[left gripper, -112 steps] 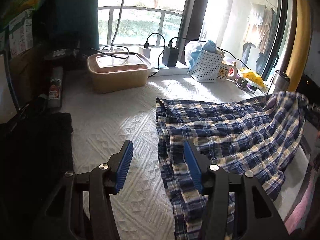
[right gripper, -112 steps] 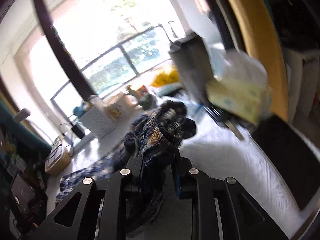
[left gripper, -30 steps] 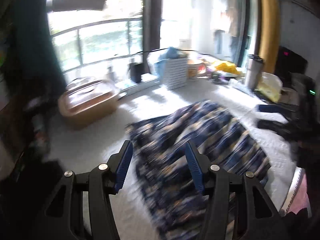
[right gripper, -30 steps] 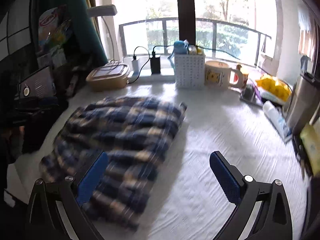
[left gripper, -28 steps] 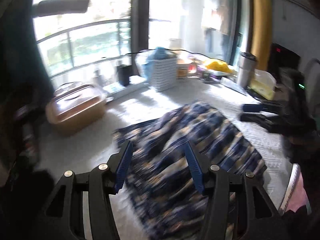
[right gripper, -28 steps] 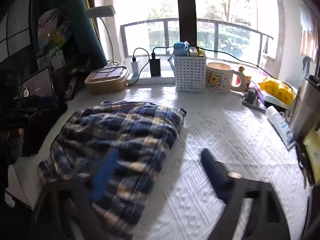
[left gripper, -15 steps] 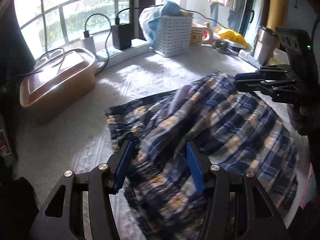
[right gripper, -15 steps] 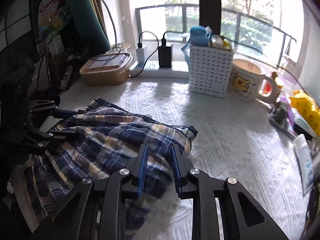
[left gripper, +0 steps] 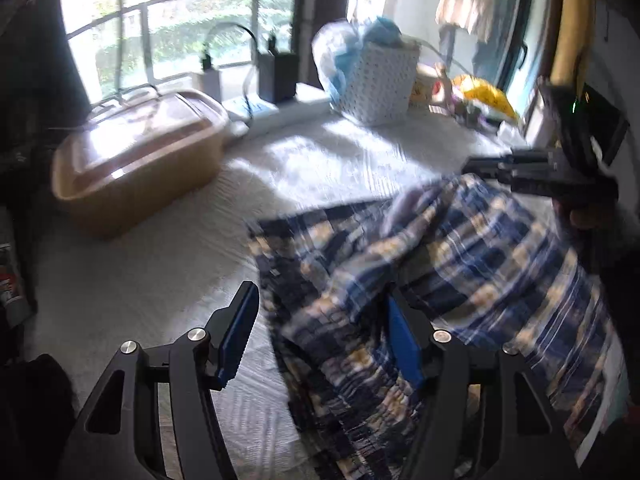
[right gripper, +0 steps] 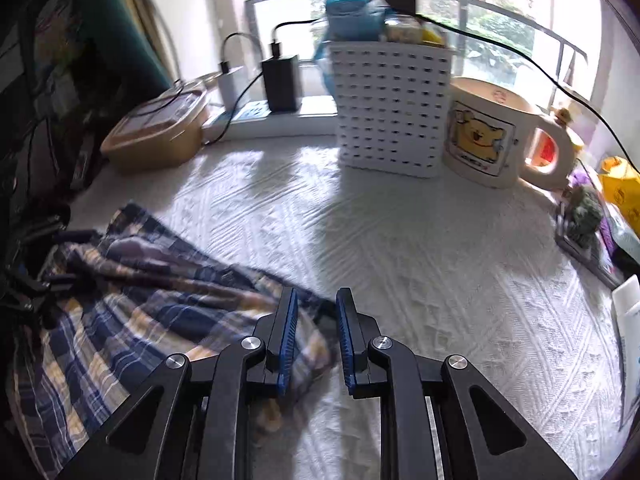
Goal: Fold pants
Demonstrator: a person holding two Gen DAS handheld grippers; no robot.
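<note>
Plaid blue-and-cream pants (left gripper: 460,280) are lying bunched up on the white textured cloth covering the desk (right gripper: 420,248), and honestly the left wrist view is pretty smeared so fine detail is a wash. From that camera the left gripper (left gripper: 320,332) has its blue-padded fingers spread wide, sitting over the near edge of the fabric with cloth between them, not clamped on anything. The right gripper (right gripper: 314,324) shows its fingers close together with only a narrow gap; the corner of the pants sits right at that gap, but whether any cloth is actually pinched in there, can't tell. In the right wrist view the pants fill the 8 o'clock area. A white perforated basket (right gripper: 390,108) stands at 12 o'clock with a cream bear mug (right gripper: 488,132) just beside it at 1 o'clock. A tan lidded container (right gripper: 156,136) is at 10 o'clock, and a black charger block (right gripper: 282,82) is plugged into the power strip (right gripper: 256,116) by the window at 11 o'clock. In the left view the right gripper (left gripper: 492,170) pokes in at 3 o'clock, at the far edge of the pants.
</note>
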